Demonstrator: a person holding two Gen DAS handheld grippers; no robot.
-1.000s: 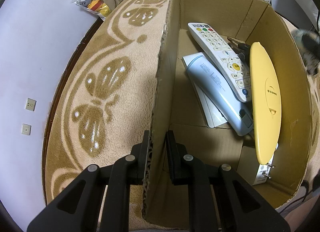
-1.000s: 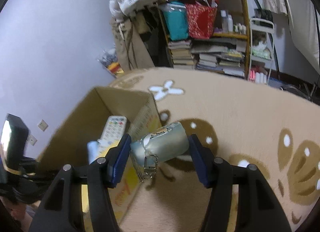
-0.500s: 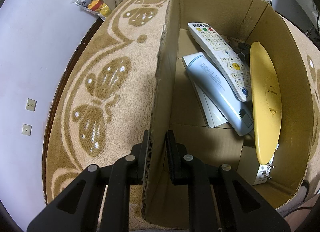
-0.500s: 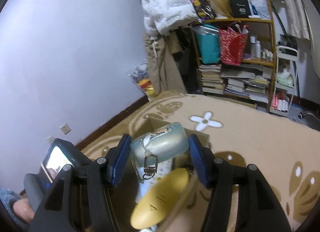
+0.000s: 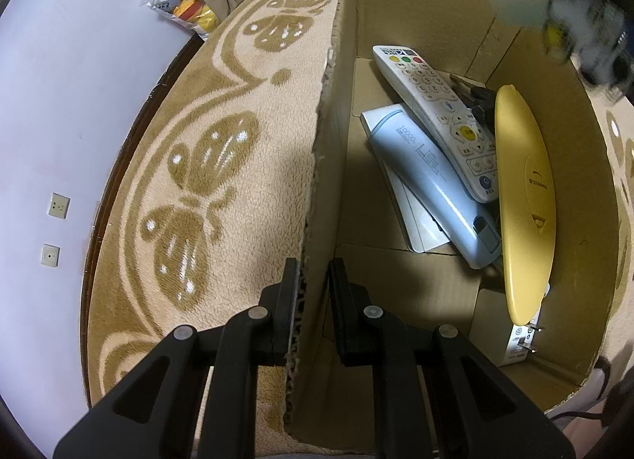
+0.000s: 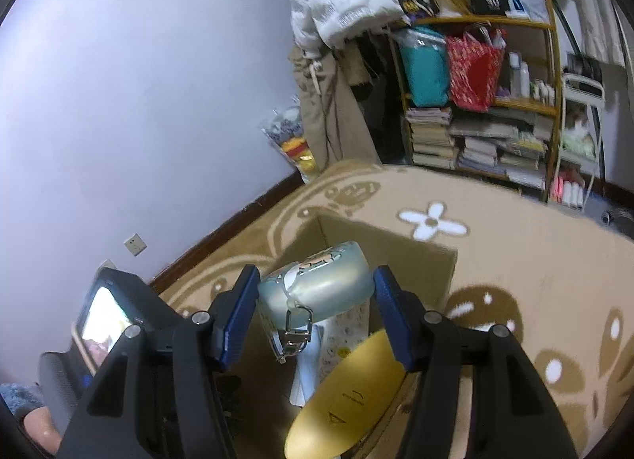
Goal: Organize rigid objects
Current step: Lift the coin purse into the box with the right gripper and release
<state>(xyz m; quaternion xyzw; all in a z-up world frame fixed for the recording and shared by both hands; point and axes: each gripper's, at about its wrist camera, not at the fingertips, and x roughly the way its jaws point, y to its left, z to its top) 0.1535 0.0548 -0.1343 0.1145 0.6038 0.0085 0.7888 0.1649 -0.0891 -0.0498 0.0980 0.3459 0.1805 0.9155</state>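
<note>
Left wrist view: our left gripper (image 5: 313,284) pinches side wall of open brown cardboard box (image 5: 325,166) standing on beige fleece rug with brown butterfly pattern (image 5: 222,166); lavender wall (image 5: 71,75) beyond. In box: white remote control (image 5: 436,118), pale blue power bank (image 5: 432,185), yellow oval disc (image 5: 523,213) on edge. Right wrist view: our right gripper (image 6: 315,310) clamps pale green case with metal clasp (image 6: 317,286) above box; cluttered bookshelf (image 6: 491,110) behind.

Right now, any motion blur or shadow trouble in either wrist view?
Left wrist: sharp on the box contents; only the right gripper with its case, top right, is smeared. Right wrist: case sharp, rug at right slightly blurred, box interior dim.
</note>
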